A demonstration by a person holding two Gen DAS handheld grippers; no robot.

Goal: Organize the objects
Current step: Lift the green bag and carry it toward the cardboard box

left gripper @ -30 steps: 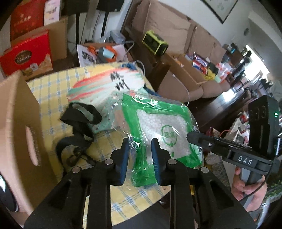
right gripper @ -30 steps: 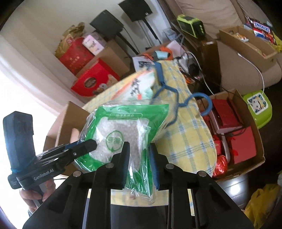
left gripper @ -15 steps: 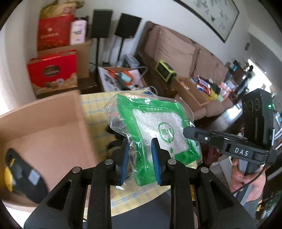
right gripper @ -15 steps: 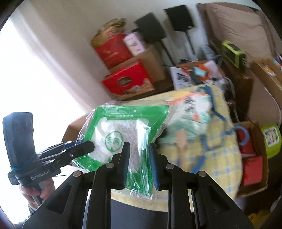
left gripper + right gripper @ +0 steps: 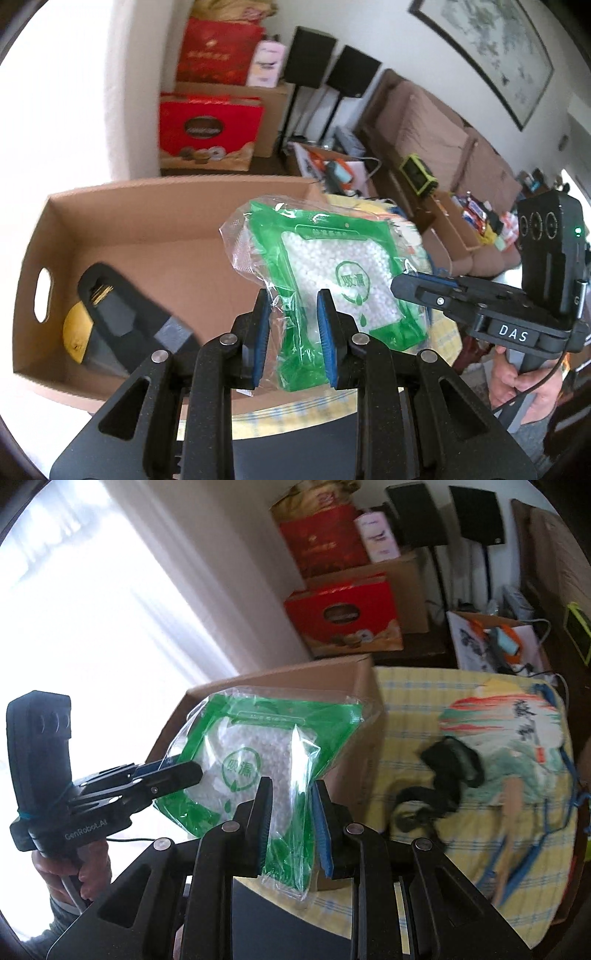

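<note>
Both grippers pinch the same green bag of white beads (image 5: 328,273), each at a lower corner of its clear plastic wrapper. In the left wrist view the left gripper (image 5: 293,332) fills the bottom centre of the frame, its blue-padded fingers (image 5: 327,343) closed on the crinkled bottom edge of the bag, which stands upright at mid frame. The right gripper (image 5: 413,286) reaches in from the right edge of that picture and grips the bag's lower right corner; a hand (image 5: 517,384) holds its handle at the lower right.

In the right wrist view the right gripper (image 5: 290,823) sits at bottom centre, its fingers (image 5: 319,830) pressed on the bag's (image 5: 258,753) plastic. The left gripper (image 5: 177,773) comes in from the left side of the frame and clamps the bag's left edge.

The bag hangs in the air over the near right corner of an open cardboard box (image 5: 155,229), which takes up the left and centre of the left wrist view. A black and grey object (image 5: 122,317) and something yellow (image 5: 75,328) lie at the box's lower left. In the right wrist view the box (image 5: 332,672) stands on a counter covered with a yellow checked cloth (image 5: 413,709); a black strap (image 5: 443,775) lies on the cloth at centre right.
</note>
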